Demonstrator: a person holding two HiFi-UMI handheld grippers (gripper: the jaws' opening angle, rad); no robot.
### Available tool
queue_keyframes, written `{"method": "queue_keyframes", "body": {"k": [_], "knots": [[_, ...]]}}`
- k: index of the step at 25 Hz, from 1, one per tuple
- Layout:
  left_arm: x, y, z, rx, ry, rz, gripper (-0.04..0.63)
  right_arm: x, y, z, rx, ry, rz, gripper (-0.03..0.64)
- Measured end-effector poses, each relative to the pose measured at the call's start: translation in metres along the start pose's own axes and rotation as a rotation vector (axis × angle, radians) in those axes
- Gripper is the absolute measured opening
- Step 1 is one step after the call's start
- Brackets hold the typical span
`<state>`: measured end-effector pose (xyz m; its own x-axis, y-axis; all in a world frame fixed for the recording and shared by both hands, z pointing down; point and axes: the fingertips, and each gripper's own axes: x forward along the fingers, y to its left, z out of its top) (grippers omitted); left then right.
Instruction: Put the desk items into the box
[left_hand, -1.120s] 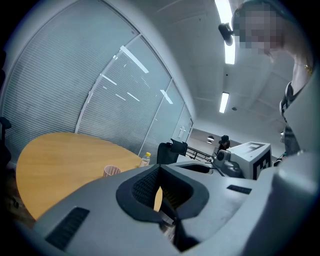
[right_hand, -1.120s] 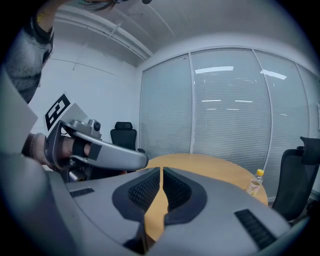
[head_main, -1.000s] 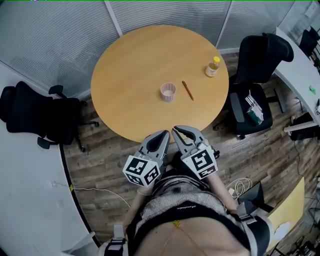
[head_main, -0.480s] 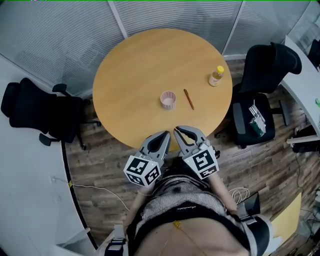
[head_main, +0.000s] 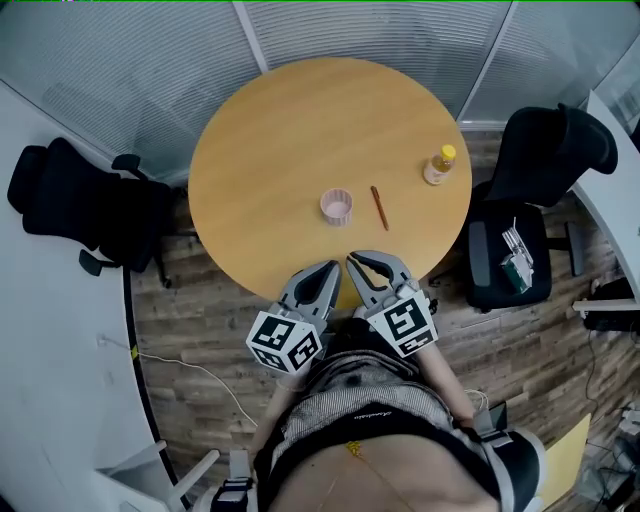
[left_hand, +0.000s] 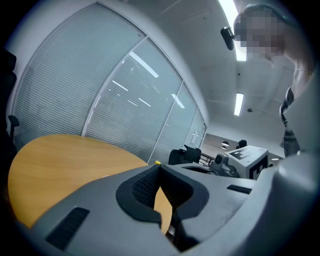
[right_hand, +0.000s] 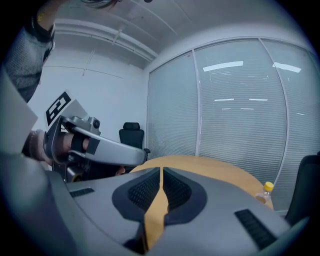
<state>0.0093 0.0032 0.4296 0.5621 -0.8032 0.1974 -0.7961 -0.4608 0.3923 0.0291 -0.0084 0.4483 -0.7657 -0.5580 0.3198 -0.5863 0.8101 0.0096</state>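
Round wooden table (head_main: 300, 120) on a plank floor (head_main: 200, 330). Carries three things: near the middle a small pink cup (head_main: 337, 207), upright; just right of it a pencil (head_main: 379, 207) lying flat (close, not touching); well apart, by the right edge, a yellow-capped bottle (head_main: 439, 166), standing.

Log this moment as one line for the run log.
left gripper: shut, empty | right gripper: shut, empty | both at near edge of table | pink cup, pencil, bottle: on table, untouched
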Motion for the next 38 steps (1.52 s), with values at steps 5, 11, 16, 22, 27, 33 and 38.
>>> {"method": "queue_keyframes", "body": {"k": [5,11,16,22,27,33,38], "knots": [[0.002,0.006,0.004,0.001,-0.019,0.018,0.018,0.008,-0.004,0.002,0.003,-0.007,0.016,0.032],[0.006,0.018,0.009,0.003,-0.024,0.049,0.018,0.017,-0.005,0.000,0.003,0.013,0.027,0.032],[0.016,0.026,0.016,0.005,-0.006,-0.007,0.018,0.028,-0.016,0.003,0.021,0.016,-0.019,0.032],[0.021,0.046,0.027,0.017,0.020,-0.056,0.018,0.051,-0.022,0.012,0.023,0.026,-0.057,0.032],[0.019,0.073,0.032,0.010,0.043,-0.083,0.018,0.078,-0.018,0.020,0.026,0.033,-0.075,0.032],[0.017,0.104,0.038,-0.012,0.063,-0.120,0.018,0.110,-0.008,0.025,0.026,0.056,-0.082,0.032],[0.020,0.122,0.038,-0.025,0.085,-0.153,0.018,0.128,-0.011,0.023,0.045,0.073,-0.121,0.032]]}}
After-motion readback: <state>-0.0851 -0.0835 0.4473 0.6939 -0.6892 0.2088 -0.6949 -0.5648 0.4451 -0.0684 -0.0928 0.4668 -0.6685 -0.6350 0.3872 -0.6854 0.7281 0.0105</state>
